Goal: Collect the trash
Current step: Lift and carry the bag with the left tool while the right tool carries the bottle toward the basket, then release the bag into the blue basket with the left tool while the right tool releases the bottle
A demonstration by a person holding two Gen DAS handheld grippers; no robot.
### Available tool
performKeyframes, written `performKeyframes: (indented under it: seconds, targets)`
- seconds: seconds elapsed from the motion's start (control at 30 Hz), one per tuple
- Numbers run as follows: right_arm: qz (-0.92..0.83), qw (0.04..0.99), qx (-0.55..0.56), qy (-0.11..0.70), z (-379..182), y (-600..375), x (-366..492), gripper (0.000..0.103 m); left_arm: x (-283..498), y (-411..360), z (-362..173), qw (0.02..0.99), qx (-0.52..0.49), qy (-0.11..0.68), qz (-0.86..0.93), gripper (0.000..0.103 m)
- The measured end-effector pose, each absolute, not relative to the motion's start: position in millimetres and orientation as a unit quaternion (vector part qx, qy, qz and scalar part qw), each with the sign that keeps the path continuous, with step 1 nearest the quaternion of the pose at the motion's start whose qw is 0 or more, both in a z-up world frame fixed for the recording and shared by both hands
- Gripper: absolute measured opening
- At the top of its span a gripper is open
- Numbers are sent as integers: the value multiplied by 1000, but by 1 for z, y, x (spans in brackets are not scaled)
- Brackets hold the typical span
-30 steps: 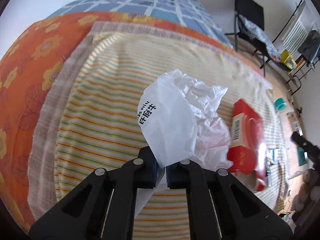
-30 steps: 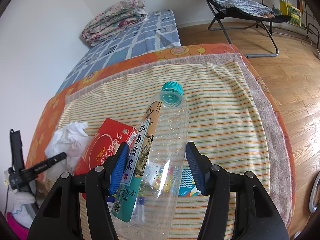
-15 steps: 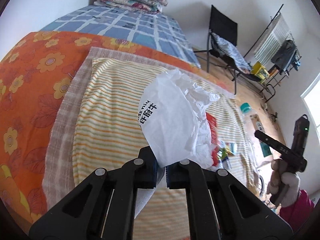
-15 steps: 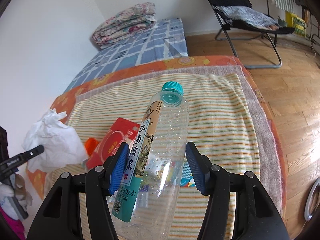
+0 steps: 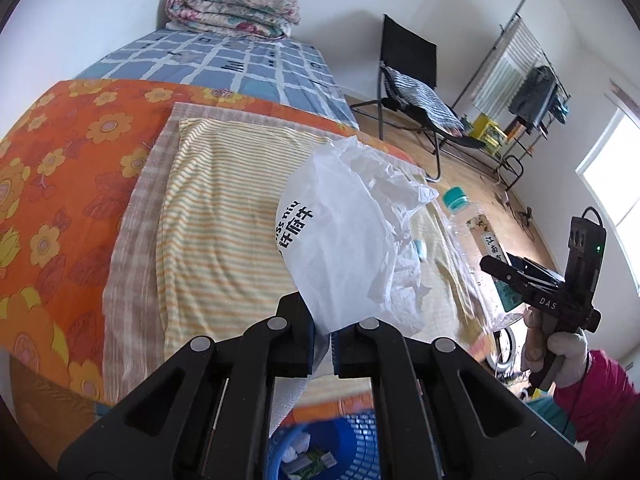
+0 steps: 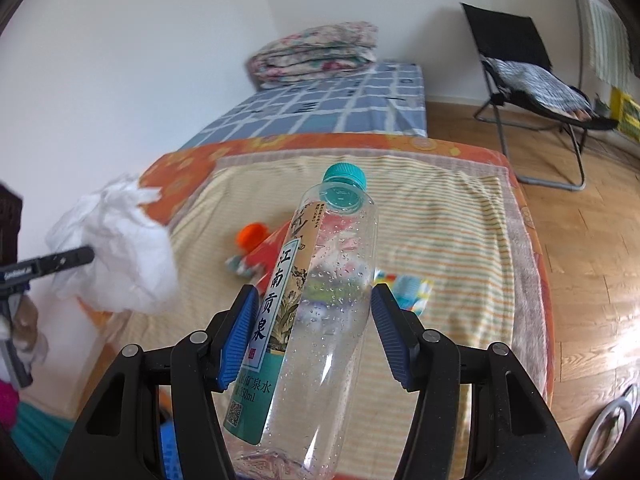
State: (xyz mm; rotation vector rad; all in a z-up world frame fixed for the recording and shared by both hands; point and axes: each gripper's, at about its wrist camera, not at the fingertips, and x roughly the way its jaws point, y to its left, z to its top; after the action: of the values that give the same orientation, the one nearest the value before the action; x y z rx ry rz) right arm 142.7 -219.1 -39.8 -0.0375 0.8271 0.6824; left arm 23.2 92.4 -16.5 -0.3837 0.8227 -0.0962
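My left gripper (image 5: 322, 342) is shut on a crumpled white plastic bag (image 5: 344, 240) with black print, held above the striped bed cover. Below it the rim of a blue basket (image 5: 320, 448) shows with some scraps inside. My right gripper (image 6: 312, 332) is shut on a clear plastic water bottle (image 6: 320, 300) with a teal cap, its blue pads pressing both sides. The left wrist view shows that bottle (image 5: 460, 216) and the right gripper (image 5: 508, 274) at the right. In the right wrist view the white bag (image 6: 116, 248) hangs at the left.
A red packet with an orange cap (image 6: 260, 248) and a colourful wrapper (image 6: 408, 288) lie on the striped cover (image 6: 440, 232). A folded quilt (image 5: 232, 8) sits at the bed's far end. A black folding chair (image 5: 412, 80) stands on the wood floor (image 6: 592, 260).
Both grippers have lifted and drawn back from the bed, each keeping its load. The red packet has dropped out of the left wrist view, and the blue basket has come into view below.
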Motion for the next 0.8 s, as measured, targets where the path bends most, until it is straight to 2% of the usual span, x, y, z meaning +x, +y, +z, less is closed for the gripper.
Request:
performKeyframes:
  seconds: [0.33, 0.8]
  targets:
    - [384, 834, -52, 393, -51, -216, 55, 58, -56, 55, -28, 891, -160, 418, -78, 4]
    - [442, 783, -125, 419, -95, -198, -28, 58, -110, 14, -109, 838, -109, 527, -90, 4]
